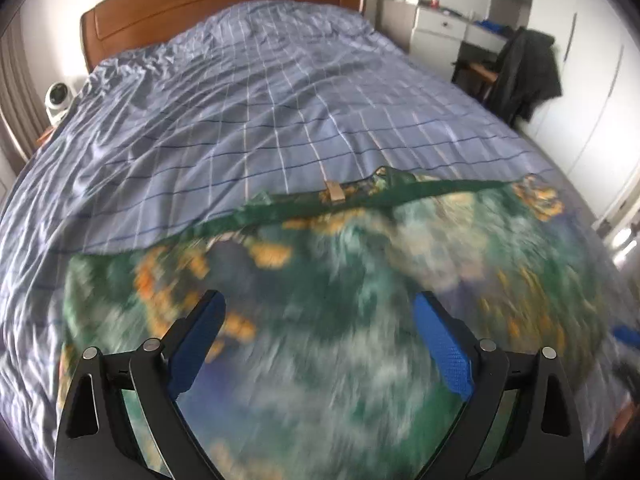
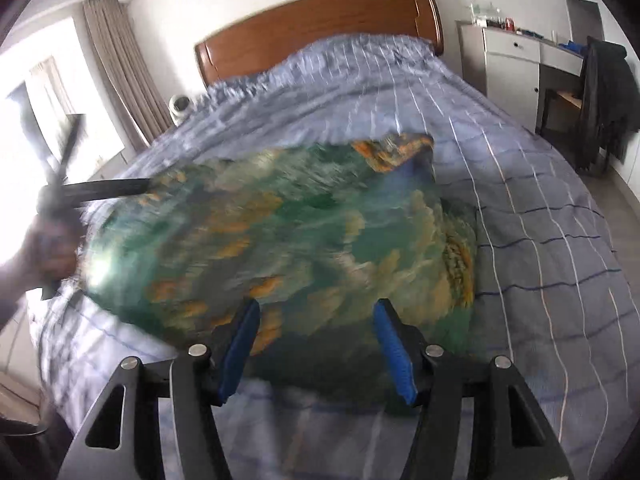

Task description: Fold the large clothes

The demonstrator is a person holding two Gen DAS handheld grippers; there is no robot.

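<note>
A large green garment with orange, white and blue print [image 1: 320, 300] lies spread on the bed, blurred by motion; a dark green waistband with a tan tag [image 1: 334, 192] forms its far edge. My left gripper [image 1: 318, 314] is open just above the cloth, holding nothing. In the right wrist view the same garment [image 2: 300, 232] lies ahead. My right gripper [image 2: 316, 316] is open over the garment's near edge, empty. The left gripper and the hand holding it [image 2: 52, 208] show at the garment's left side.
The bed has a blue checked sheet [image 1: 260, 100] and a brown wooden headboard [image 1: 224, 4]. A white round device [image 1: 59, 98] stands left of the bed. White drawers [image 2: 512, 64] and a dark jacket on a chair [image 2: 604, 96] stand at the right. Curtains [image 2: 120, 64] hang at the left.
</note>
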